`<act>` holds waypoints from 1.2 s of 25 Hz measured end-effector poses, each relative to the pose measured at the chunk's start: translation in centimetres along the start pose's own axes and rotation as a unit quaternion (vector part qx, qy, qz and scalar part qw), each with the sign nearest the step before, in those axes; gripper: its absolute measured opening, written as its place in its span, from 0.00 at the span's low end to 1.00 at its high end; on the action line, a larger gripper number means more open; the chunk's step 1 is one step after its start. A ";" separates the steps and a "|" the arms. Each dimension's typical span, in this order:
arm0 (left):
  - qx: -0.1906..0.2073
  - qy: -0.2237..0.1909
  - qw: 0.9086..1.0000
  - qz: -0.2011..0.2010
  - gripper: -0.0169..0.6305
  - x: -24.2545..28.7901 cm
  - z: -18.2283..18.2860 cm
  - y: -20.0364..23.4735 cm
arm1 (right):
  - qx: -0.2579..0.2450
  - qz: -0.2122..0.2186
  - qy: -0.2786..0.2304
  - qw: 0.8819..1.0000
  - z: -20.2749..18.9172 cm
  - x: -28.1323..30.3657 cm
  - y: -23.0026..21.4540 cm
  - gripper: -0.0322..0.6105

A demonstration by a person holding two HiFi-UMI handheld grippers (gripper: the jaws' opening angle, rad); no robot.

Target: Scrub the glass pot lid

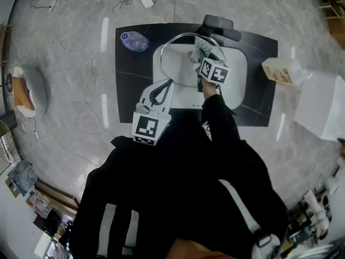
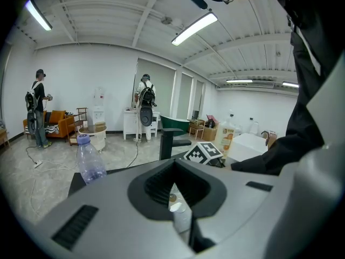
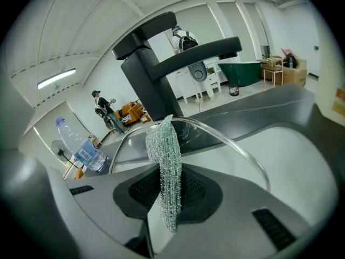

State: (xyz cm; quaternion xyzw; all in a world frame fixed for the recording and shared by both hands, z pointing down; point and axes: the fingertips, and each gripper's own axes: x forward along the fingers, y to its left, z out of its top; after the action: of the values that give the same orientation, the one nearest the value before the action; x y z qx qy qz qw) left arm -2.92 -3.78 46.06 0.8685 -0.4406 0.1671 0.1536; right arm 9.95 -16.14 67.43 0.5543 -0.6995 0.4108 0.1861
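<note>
The glass pot lid (image 1: 178, 35) stands on edge over the white sink (image 1: 237, 74), its metal rim arching toward the faucet. My left gripper (image 1: 160, 93) is at the lid's near left side. In the left gripper view the left gripper (image 2: 178, 198) is shut on a small white knob-like part of the lid (image 2: 180, 217). My right gripper (image 1: 200, 57) is shut on a green-silver mesh scrubber (image 1: 198, 48) held against the lid's upper right. In the right gripper view the scrubber (image 3: 167, 166) hangs from the right gripper (image 3: 166, 190), with the lid's rim (image 3: 226, 136) just beyond.
A black faucet (image 1: 218, 25) rises behind the sink on a black mat (image 1: 259, 101). A clear water bottle (image 1: 133, 41) lies at the mat's back left. A soap bottle (image 1: 280, 70) and a white box (image 1: 323, 104) stand to the right. Cables cross the floor at left.
</note>
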 end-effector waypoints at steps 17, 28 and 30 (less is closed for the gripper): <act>0.017 0.000 1.000 -0.016 0.03 -0.1 0.1 -1.1 | -0.011 -0.053 -0.007 0.999 0.4 -2.7 -3.4 0.15; 0.009 -0.006 1.000 -0.020 0.03 -0.6 0.3 -1.9 | -0.019 -0.086 -0.004 0.996 0.0 -4.5 -5.6 0.15; 0.010 -0.005 1.000 -0.021 0.03 -0.6 0.2 -2.0 | -0.021 -0.092 -0.004 0.996 -0.1 -4.8 -6.1 0.15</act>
State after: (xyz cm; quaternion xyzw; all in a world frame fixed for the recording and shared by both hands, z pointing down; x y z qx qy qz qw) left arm -1.57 -2.31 45.34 0.8796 -0.4217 0.1642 0.1467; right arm 17.09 -13.33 66.27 0.6138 -0.6552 0.3747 0.2314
